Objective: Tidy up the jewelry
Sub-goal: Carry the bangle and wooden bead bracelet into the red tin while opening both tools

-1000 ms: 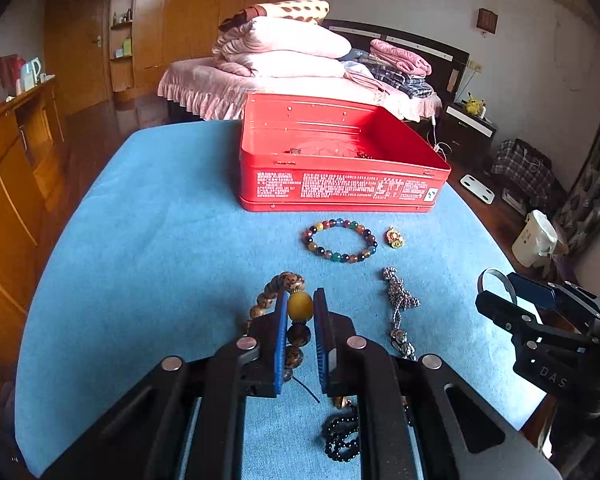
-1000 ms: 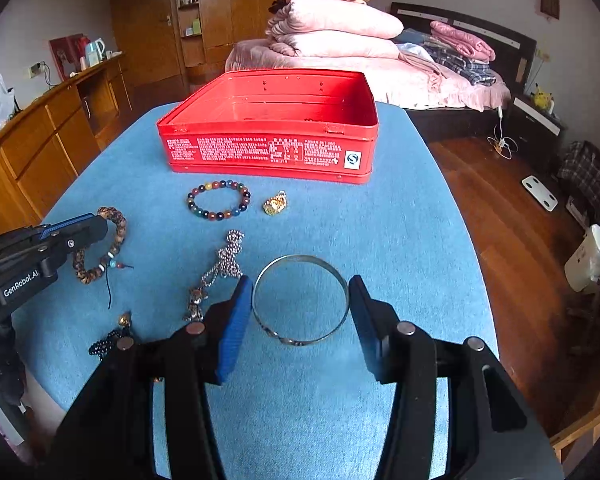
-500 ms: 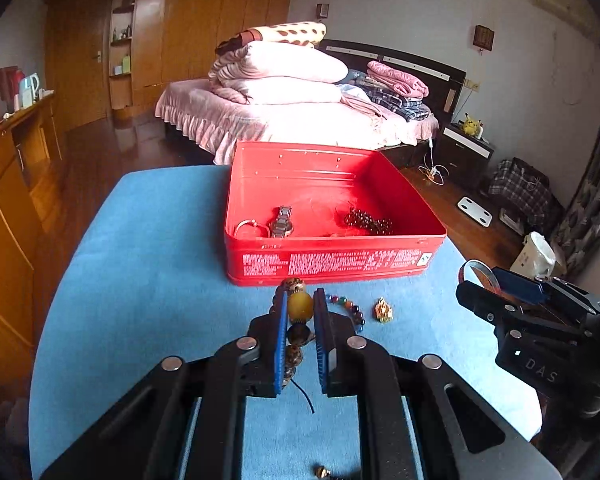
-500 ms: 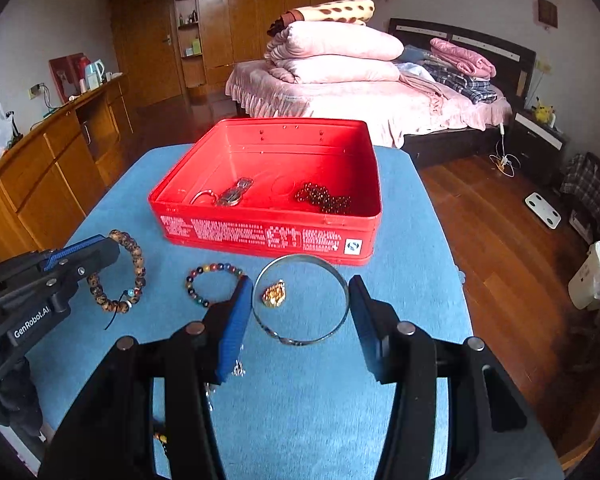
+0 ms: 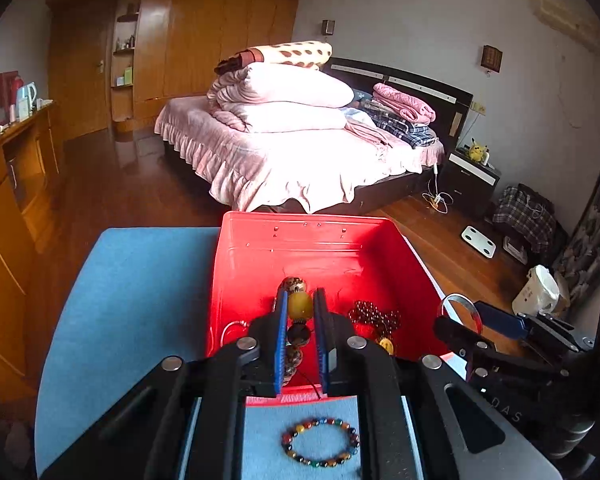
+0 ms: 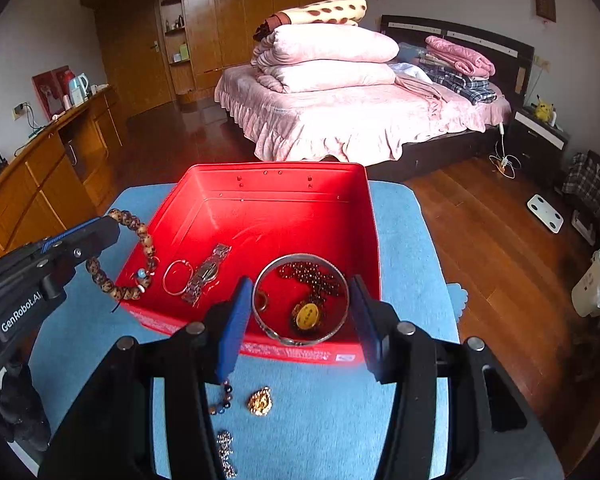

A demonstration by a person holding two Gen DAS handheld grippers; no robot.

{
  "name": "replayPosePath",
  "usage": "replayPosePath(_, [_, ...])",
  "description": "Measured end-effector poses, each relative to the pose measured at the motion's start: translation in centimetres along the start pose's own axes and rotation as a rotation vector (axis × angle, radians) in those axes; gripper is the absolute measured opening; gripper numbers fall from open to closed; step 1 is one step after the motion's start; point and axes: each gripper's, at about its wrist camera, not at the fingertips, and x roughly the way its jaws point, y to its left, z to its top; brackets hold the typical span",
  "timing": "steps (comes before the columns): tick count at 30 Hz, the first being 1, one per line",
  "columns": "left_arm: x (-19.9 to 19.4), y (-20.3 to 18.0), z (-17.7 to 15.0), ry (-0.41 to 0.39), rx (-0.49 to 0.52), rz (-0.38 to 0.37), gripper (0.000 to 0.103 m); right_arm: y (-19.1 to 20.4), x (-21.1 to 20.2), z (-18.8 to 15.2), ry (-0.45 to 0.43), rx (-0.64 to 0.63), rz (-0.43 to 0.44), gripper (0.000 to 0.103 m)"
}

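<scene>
An open red tin box (image 5: pixel 296 248) (image 6: pixel 268 200) stands on the blue table. My left gripper (image 5: pixel 299 306) (image 6: pixel 112 226) is shut on a brown bead bracelet (image 5: pixel 299 305) (image 6: pixel 140 240) by its amber bead, and the bracelet hangs over the box's left edge. My right gripper (image 6: pixel 300 298) (image 5: pixel 458 314) is shut on a silver bangle (image 6: pixel 300 336) (image 5: pixel 460 310), held flat above the box's near right part. Inside the box lie a watch (image 6: pixel 206 274), a thin ring bangle (image 6: pixel 177 278) and a dark bead necklace with a yellow pendant (image 6: pixel 312 300) (image 5: pixel 374 318).
On the blue cloth in front of the box lie a multicoloured bead bracelet (image 5: pixel 320 442), a gold pendant (image 6: pixel 260 400) and a silver chain (image 6: pixel 226 454). Beyond the table are a bed (image 6: pixel 360 112), a wooden sideboard (image 6: pixel 40 168) at the left and wood floor at the right.
Both grippers have moved forward and up from the table's near part to above the red box, each still carrying its piece. The jaws have not changed.
</scene>
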Motion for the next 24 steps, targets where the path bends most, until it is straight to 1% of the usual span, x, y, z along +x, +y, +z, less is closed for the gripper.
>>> replayPosePath(2, [1.4,0.0,0.7,0.005,-0.006,-0.003,0.013,-0.1,1.3,0.7,0.013,0.003,-0.005,0.048])
replayPosePath(5, [3.8,0.2,0.9,0.035,-0.005,0.009,0.013,-0.2,3.6,1.4,0.04,0.012,-0.007,0.048])
replayPosePath(10, [7.0,0.9,0.0,0.088,-0.014,0.018,0.013,-0.6,6.7,1.5,0.078,0.025,0.002,0.048])
replayPosePath(13, [8.3,1.1,-0.4,0.115,-0.017,0.021,0.013,-0.6,7.9,1.4,0.089,0.023,0.002,0.048])
replayPosePath(15, [8.9,1.3,-0.7,0.125,-0.017,0.038,0.013,-0.6,8.4,1.5,0.093,0.023,-0.003,0.051])
replayPosePath(17, [9.0,1.4,-0.9,0.125,-0.016,0.05,0.018,-0.5,8.4,1.3,0.086,0.018,-0.008,0.052])
replayPosePath(19, [8.7,1.6,-1.1,0.119,-0.018,0.056,0.029,-0.5,8.2,1.2,0.077,0.015,-0.015,0.053])
replayPosePath(20, [8.3,1.7,-1.2,0.111,-0.018,0.067,0.036,-0.5,8.0,1.3,0.071,0.017,-0.015,0.054])
replayPosePath(24, [6.5,1.7,-1.7,0.073,0.003,0.094,0.037,-0.7,6.7,1.2,0.044,0.022,-0.014,0.054])
